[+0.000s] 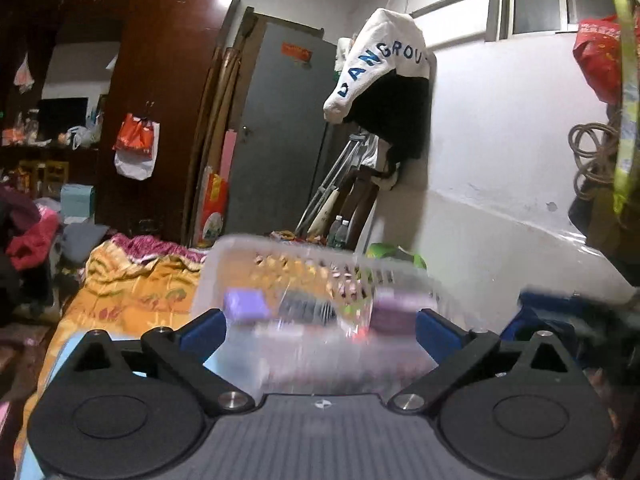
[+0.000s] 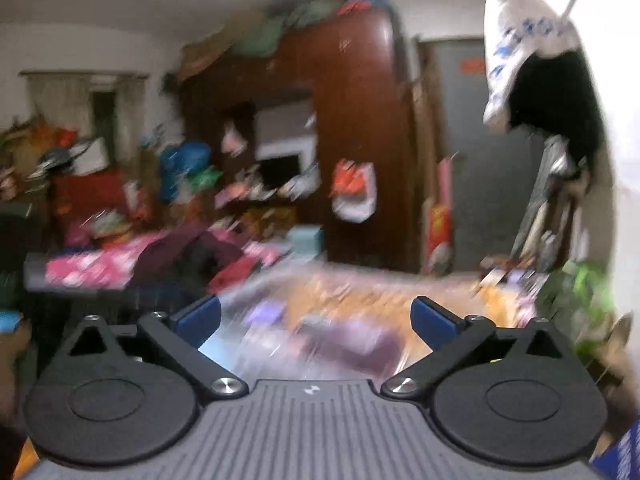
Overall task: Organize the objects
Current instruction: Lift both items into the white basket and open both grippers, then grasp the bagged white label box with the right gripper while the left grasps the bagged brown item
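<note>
A clear plastic basket [image 1: 280,256] sits on the bed just ahead of my left gripper [image 1: 320,324], which is open and empty. Inside the basket lie purple items [image 1: 244,304], blurred. My right gripper [image 2: 316,320] is open and empty above the same bed. In the right wrist view everything is blurred by motion; a purple item [image 2: 356,344] and the clear basket's rim [image 2: 256,280] show faintly between the fingers. The right gripper's blue finger also shows at the right in the left wrist view [image 1: 536,312].
An orange patterned quilt [image 1: 128,280] covers the bed. A dark red wardrobe [image 1: 168,80] and grey door [image 1: 288,120] stand behind. A white sweatshirt [image 1: 384,56] hangs on a rail by the white wall. Piled clothes [image 2: 188,252] lie to the left.
</note>
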The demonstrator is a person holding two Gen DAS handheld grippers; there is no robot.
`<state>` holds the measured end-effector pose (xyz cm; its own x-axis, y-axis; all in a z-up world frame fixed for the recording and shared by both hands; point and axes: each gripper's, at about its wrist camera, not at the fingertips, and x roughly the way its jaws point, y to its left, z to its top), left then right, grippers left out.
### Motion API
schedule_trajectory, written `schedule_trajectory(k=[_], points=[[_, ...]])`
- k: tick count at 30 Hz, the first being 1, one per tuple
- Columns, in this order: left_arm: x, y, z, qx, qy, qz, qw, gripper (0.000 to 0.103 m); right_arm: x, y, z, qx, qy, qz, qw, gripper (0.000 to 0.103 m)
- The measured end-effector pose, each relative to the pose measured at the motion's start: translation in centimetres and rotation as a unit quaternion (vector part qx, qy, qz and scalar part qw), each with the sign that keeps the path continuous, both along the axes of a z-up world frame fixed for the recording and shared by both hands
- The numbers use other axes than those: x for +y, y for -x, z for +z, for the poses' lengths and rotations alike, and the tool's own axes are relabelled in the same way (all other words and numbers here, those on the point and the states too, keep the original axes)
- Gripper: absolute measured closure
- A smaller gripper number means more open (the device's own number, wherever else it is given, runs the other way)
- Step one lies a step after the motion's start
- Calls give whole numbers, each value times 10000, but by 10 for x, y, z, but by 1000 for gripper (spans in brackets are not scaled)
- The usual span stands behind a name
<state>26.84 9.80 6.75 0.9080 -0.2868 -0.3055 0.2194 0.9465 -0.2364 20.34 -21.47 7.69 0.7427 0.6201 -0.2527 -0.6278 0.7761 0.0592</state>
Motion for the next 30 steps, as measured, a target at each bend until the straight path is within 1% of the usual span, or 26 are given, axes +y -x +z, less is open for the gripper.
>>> schedule_trajectory(k=[2,4,6,8,11,12,13,14,15,19,21,25,28,30], points=[[4,9,-21,199,24,1,9998,1,10,9,-30,191,445,15,9988,0],[8,7,-37,401,102,83,9991,1,26,3,-61,502,877,20,9949,0],[11,6,-51,583,48,139,9982,1,41,-7,-84,771,1150,39,9904,0],[17,2,-62,741,58,219,9970,1,55,-16,-96,930,1301,122,9871,0],[21,-9,-72,951,212,208,9950,1,72,-23,-106,945,1572,188,9829,1],[22,-11,-75,1003,223,195,9945,1,72,-24,-108,907,1583,120,9832,3],[21,-10,-78,1053,204,172,9941,1,73,-25,-109,898,1551,110,9837,8],[18,-13,-81,1118,165,138,9935,1,72,-25,-109,936,1510,156,9840,23],[15,-10,-86,1162,126,102,9931,2,69,-26,-111,968,1437,208,9846,27],[-2,-13,-91,1200,2,-11,9928,2,46,-16,-112,967,1215,116,9878,27],[-15,-17,-92,1215,-116,-66,9925,2,29,-9,-112,1005,1053,-37,9893,27],[-38,-29,-95,1332,-355,-24,9905,2,-3,5,-111,1108,718,-246,9909,27],[-53,-38,-97,1433,-642,116,9875,4,-11,8,-109,1119,566,-238,9918,27],[-58,-39,-98,1409,-752,216,9869,9,-11,10,-108,1056,516,-265,9927,27]])
